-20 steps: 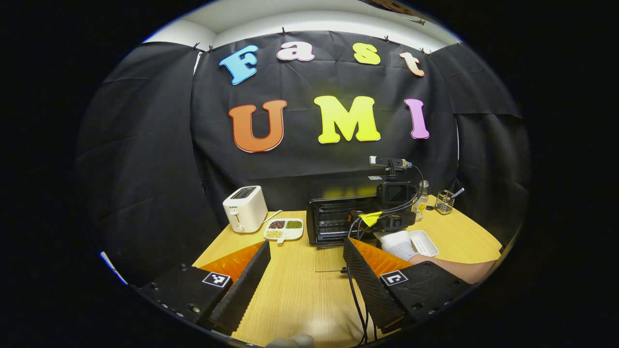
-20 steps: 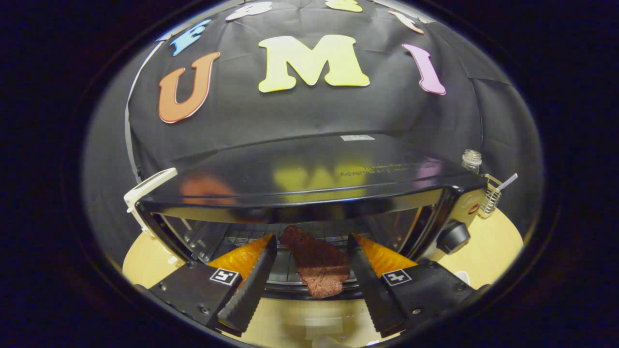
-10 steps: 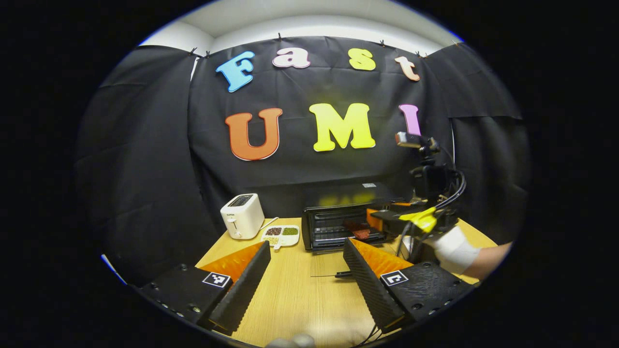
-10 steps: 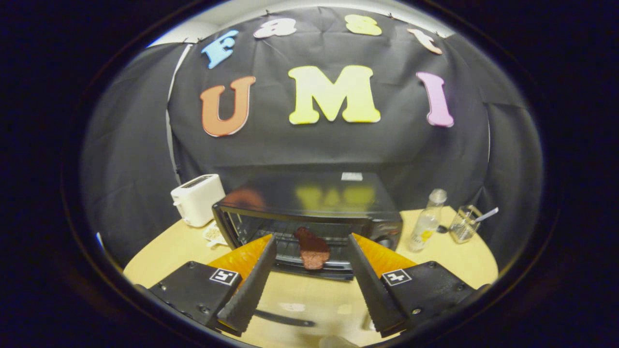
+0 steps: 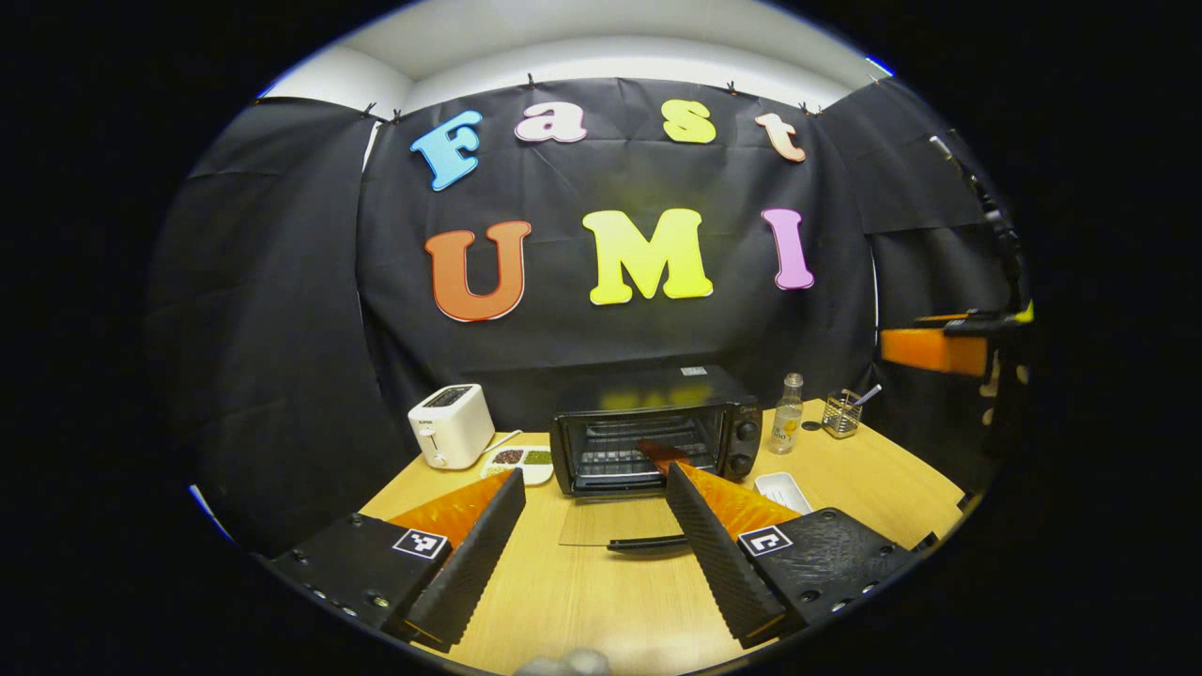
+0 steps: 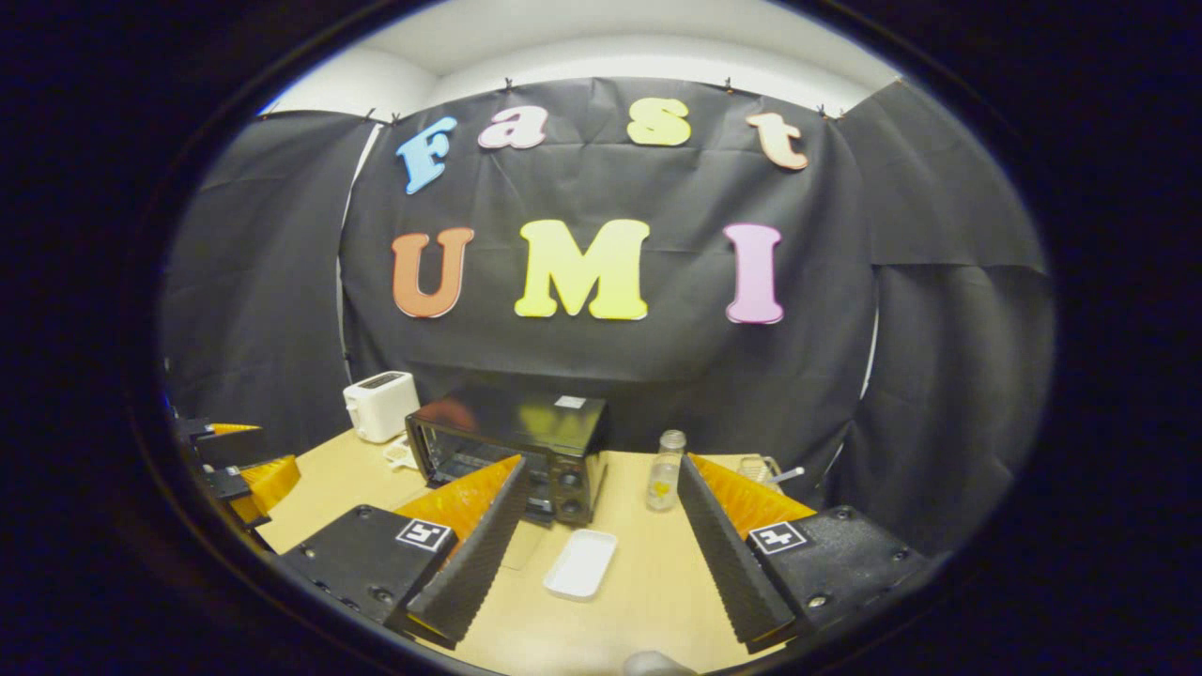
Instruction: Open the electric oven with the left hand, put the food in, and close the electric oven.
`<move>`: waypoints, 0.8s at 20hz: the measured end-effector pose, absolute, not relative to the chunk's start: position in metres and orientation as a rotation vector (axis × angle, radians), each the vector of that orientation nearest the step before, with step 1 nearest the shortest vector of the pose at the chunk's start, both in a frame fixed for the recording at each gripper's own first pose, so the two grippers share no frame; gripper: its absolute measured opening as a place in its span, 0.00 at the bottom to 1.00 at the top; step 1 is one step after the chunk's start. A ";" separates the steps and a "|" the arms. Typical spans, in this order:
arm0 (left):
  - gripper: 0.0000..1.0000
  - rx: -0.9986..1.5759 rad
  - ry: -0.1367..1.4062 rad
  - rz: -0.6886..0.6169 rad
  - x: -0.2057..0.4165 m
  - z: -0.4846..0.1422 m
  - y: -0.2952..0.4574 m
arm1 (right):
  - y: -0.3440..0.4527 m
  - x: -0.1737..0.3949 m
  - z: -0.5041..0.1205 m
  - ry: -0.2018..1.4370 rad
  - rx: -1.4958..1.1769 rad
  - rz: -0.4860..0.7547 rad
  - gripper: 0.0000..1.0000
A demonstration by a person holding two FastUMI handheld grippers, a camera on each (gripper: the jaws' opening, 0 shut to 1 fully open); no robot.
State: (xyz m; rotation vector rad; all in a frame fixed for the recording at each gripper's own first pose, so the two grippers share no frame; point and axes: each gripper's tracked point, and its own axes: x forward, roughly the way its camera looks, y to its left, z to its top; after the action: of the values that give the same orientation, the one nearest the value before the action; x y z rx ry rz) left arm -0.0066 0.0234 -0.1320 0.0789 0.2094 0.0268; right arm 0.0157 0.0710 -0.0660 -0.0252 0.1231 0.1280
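While the white two-slot toaster (image 5: 451,437) stands far left on the wooden table (image 5: 582,601), the left gripper (image 5: 595,535) hovers wide open, holding nothing; ahead, the black electric oven (image 5: 657,434) has its glass door (image 5: 610,521) folded flat, reddish-brown food (image 5: 654,450) on its rack; the right gripper (image 6: 595,537) gapes empty above a white rectangular tray (image 6: 582,563).

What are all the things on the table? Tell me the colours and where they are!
Table: one, light wood.
Oven: one, black, middle back, door folded down open.
Food: one, reddish-brown, inside oven.
Toaster: one, white, left of oven.
Divided dish: one, white, between toaster and oven.
Bottle: one, clear, right of oven.
Glass holder: one, clear, beside bottle.
Tray: one, white, empty, in front of oven.
Left tool: open.
Right tool: open.
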 end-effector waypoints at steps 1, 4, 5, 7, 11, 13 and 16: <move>0.97 0.083 0.230 0.031 -0.006 -0.145 0.014 | 0.051 0.005 -0.070 0.132 -0.026 0.129 1.00; 0.97 0.050 0.291 0.043 -0.010 -0.182 -0.014 | 0.011 -0.021 -0.089 0.178 -0.028 0.135 1.00; 0.97 0.043 0.324 0.054 -0.011 -0.198 -0.019 | -0.001 -0.028 -0.097 0.201 -0.031 0.131 1.00; 0.97 0.023 0.374 0.052 -0.011 -0.225 -0.035 | -0.023 -0.040 -0.105 0.227 -0.047 0.115 1.00; 0.97 0.017 0.452 0.027 0.001 -0.275 -0.047 | -0.048 -0.048 -0.103 0.252 -0.067 0.052 1.00; 0.97 0.012 0.490 0.017 0.014 -0.299 -0.046 | -0.050 -0.049 -0.095 0.252 -0.083 0.020 1.00; 0.97 0.018 0.530 -0.003 0.033 -0.325 -0.042 | -0.050 -0.045 -0.089 0.260 -0.132 -0.034 1.00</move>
State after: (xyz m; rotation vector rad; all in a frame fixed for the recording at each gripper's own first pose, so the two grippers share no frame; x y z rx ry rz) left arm 0.0328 -0.0424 -0.3253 0.0175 0.5298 -0.0033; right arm -0.0451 -0.0503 -0.0890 -0.1316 0.2597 -0.0343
